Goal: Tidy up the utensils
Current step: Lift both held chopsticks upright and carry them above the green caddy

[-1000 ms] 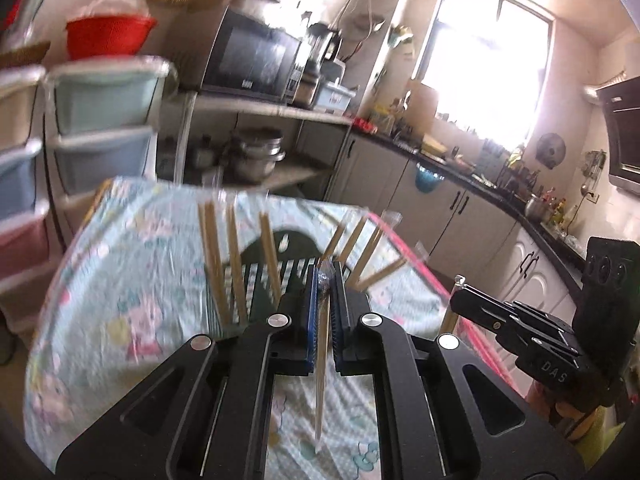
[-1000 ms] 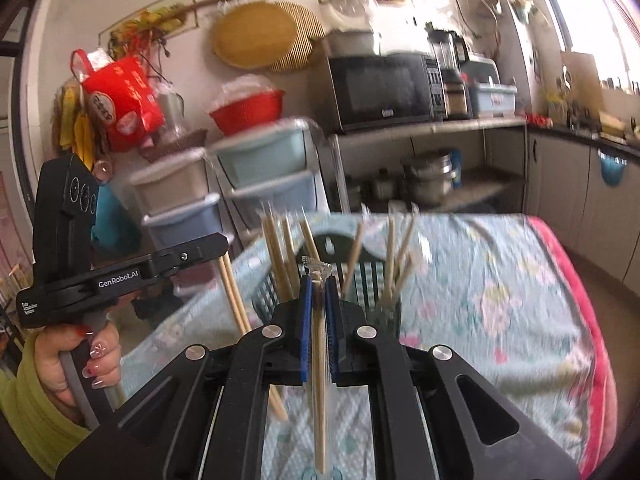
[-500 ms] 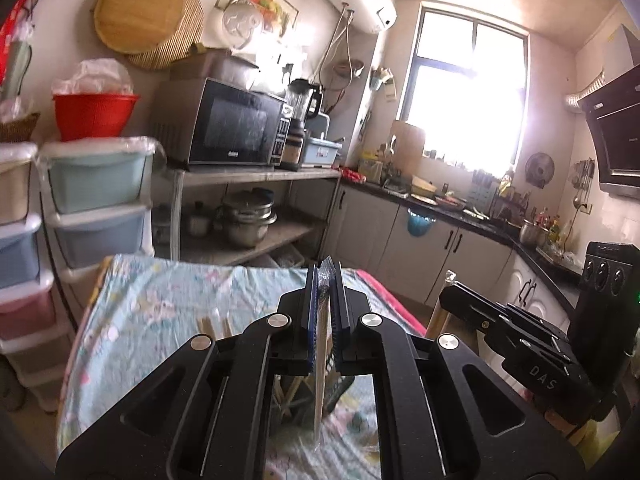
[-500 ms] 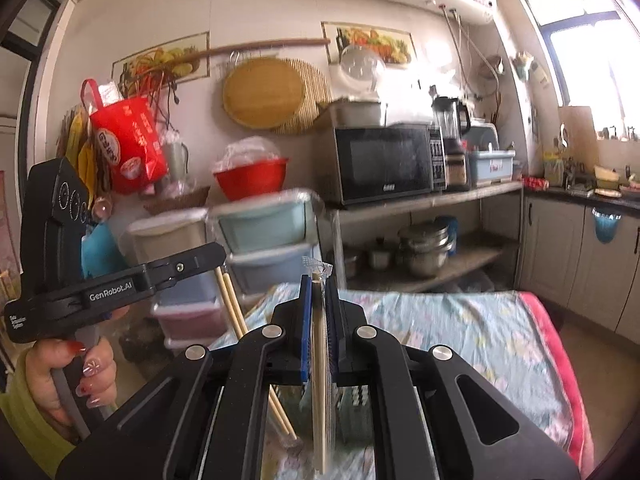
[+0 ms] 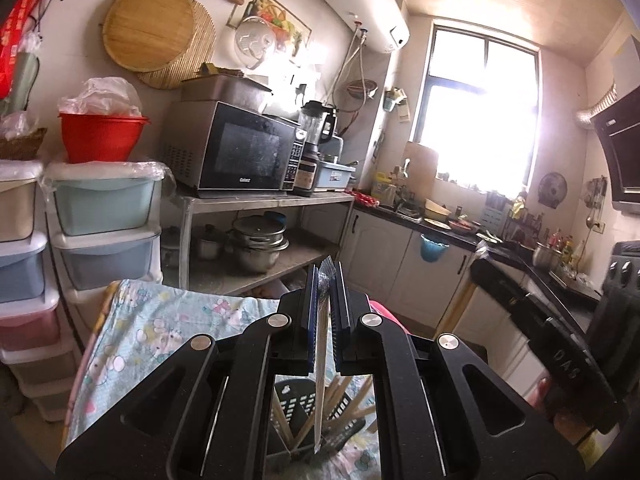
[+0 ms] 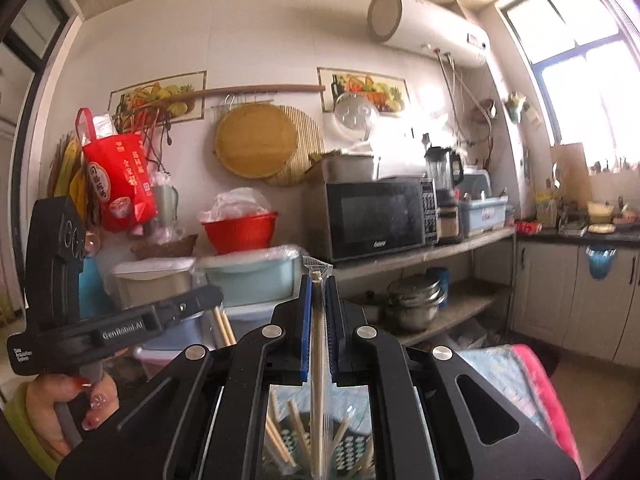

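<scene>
Where blue ribbed jaws close, slim wooden chopsticks (image 6: pixel 318 364) in crinkly clear plastic.

"GenRobot.AI" runs along the black left gripper (image 6: pixel 120 322); "DAS" marks the black right gripper (image 5: pixel 568 364); "Galanz" sits on the black microwave oven (image 6: pixel 376 218).

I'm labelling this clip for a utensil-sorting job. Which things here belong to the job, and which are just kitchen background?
Job:
- left gripper, shut on wrapped chopsticks
- right gripper, shut on wrapped chopsticks
- utensil basket holding loose chopsticks

Background:
- microwave
- red bowl
- storage drawers
- pots
</scene>
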